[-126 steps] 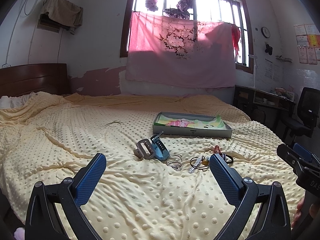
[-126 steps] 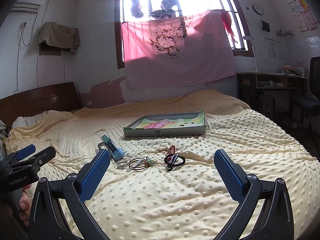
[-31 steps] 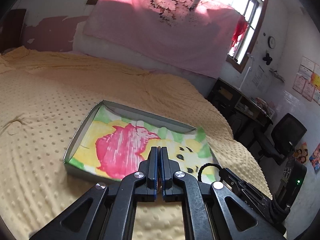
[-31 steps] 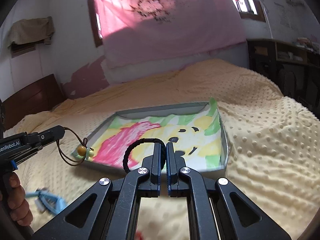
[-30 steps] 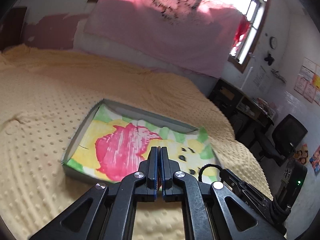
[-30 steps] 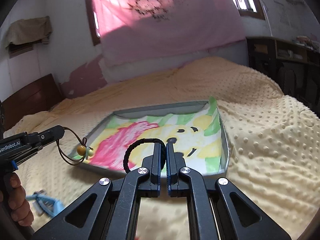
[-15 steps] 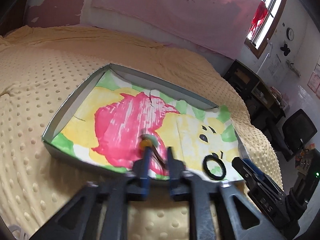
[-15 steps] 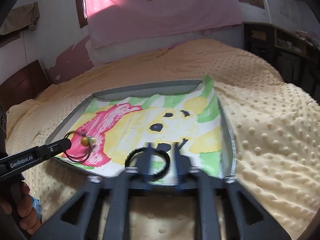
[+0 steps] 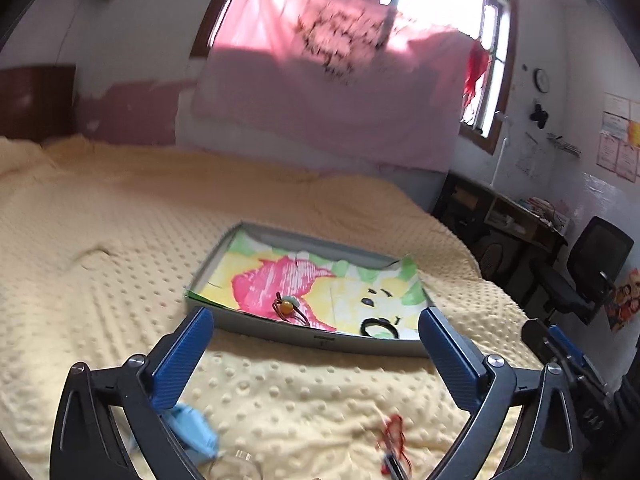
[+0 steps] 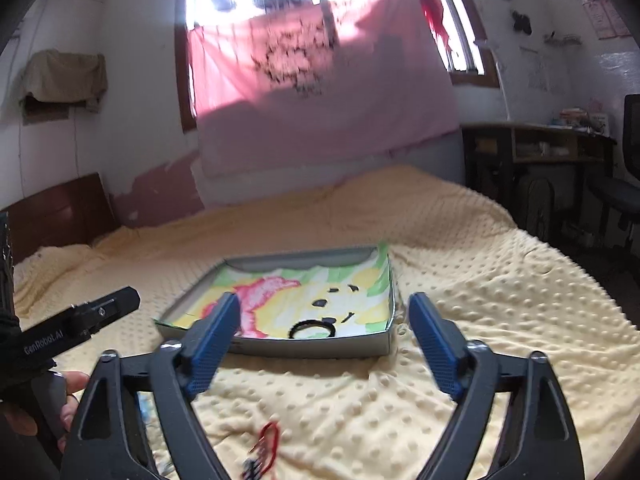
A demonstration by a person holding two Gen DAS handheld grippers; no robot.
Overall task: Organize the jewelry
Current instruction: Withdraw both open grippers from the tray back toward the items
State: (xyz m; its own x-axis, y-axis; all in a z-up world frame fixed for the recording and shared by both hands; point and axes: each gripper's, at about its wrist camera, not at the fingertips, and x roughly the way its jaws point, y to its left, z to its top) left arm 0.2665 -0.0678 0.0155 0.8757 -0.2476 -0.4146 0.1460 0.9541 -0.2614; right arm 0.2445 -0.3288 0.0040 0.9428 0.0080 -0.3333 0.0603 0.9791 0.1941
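Observation:
A grey tray (image 9: 320, 340) with a pink, yellow and green lining lies on the dotted yellow blanket. Inside it rest a brown cord bracelet with an orange bead (image 9: 287, 307) and a black braided ring (image 9: 379, 327). My left gripper (image 9: 313, 316) hovers short of the tray's near wall, its jaws opening wide with nothing between them. In the right wrist view the tray (image 10: 312, 348) and the black ring (image 10: 312, 329) show again. My right gripper (image 10: 324, 300) is also opening, empty, just short of the tray. The bead bracelet is hidden there.
A blue clip (image 9: 192, 432) and a red cord piece (image 9: 394, 436) lie on the blanket near me. A hand (image 10: 68, 396) holds the left gripper's handle. A dark desk (image 9: 516, 220) and an office chair (image 9: 592, 268) stand right of the bed.
Both grippers went from shut to wide open. The bead bracelet and the black ring were let go and now lie in the tray. Both grippers pulled back and up from it.

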